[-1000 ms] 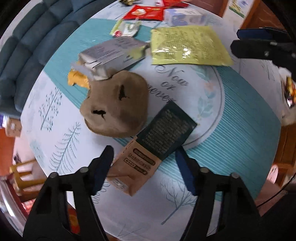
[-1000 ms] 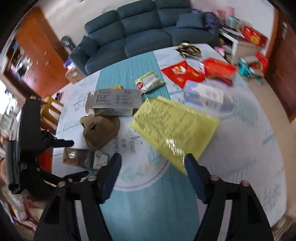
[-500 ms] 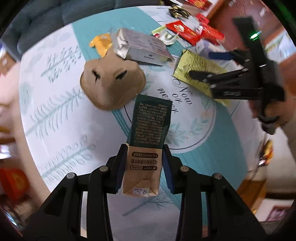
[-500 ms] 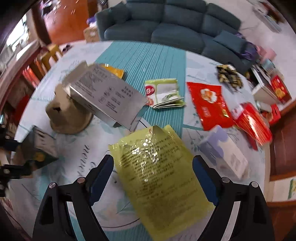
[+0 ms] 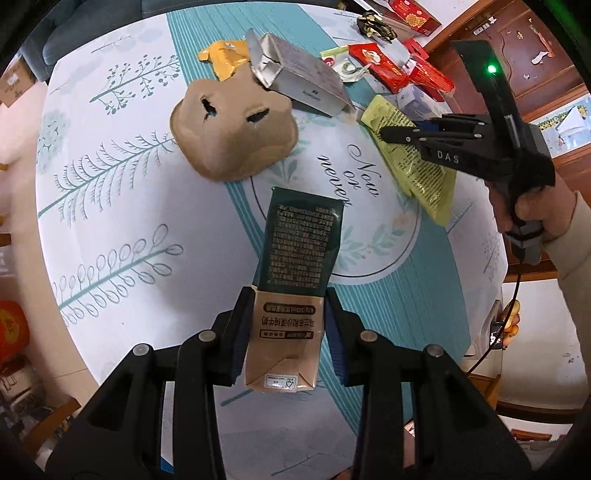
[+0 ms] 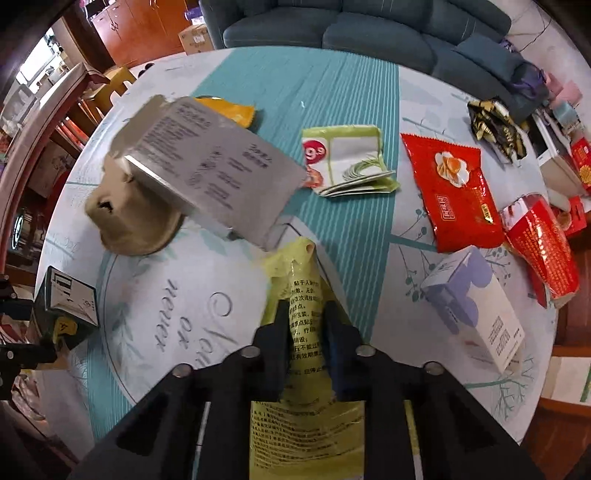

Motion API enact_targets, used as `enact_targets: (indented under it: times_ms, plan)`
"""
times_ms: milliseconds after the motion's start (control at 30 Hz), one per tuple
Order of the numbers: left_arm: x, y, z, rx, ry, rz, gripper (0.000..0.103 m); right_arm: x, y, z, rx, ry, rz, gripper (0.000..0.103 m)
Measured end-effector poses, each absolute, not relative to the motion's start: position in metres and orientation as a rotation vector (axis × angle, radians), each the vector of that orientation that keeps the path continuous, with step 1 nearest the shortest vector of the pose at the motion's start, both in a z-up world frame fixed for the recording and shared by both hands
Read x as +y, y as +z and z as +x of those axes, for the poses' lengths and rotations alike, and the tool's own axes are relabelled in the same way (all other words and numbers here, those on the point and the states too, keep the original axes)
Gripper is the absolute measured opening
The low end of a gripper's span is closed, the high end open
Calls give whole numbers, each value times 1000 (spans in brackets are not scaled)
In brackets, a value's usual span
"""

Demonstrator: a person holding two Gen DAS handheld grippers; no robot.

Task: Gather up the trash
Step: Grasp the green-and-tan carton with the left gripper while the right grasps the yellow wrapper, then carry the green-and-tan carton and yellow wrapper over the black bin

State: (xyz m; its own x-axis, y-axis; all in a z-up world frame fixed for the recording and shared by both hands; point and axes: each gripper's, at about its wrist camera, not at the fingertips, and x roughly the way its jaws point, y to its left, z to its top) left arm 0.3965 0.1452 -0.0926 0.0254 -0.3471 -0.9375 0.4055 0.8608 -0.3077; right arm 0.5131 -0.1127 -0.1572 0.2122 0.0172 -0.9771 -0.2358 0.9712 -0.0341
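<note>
My left gripper (image 5: 288, 306) is shut on a green and brown drink carton (image 5: 301, 240), its pads pressing the brown end while the green end points away over the round table (image 5: 122, 206). In the right wrist view the same carton (image 6: 66, 302) shows at the far left. My right gripper (image 6: 306, 308) points down at a yellow foil packet (image 6: 301, 273). Its jaws are closing, and the packet is pinched and crumpled between the pads. The left wrist view shows that gripper (image 5: 384, 131) at the right, held by a hand, over the packet (image 5: 424, 184).
A brown pulp cup holder (image 5: 232, 133) lies under a silver box (image 6: 207, 166), with an orange wrapper (image 5: 223, 55) behind. A green-white sachet (image 6: 347, 162), red packets (image 6: 454, 192) and a white-purple box (image 6: 476, 299) lie to the right. A blue sofa (image 6: 369, 29) stands beyond the table.
The left gripper closed on the carton and rolled with it. The right gripper came down over the yellow packet and closed, bunching the flat packet between its fingers.
</note>
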Motion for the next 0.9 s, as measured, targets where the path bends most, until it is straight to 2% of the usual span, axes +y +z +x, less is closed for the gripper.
enact_targets:
  times_ms: [233,567,900]
  plan:
    - [130,-67,378,1391,-616,33,33,-132,-109,457,1180,87,47,11]
    - [81,-22,306,1336,-692,49,33,-134,-27,277,983,-49,218,11]
    - [10,-6,174,1280,-695,71,33,-160,-13,104,944,-56,211,11]
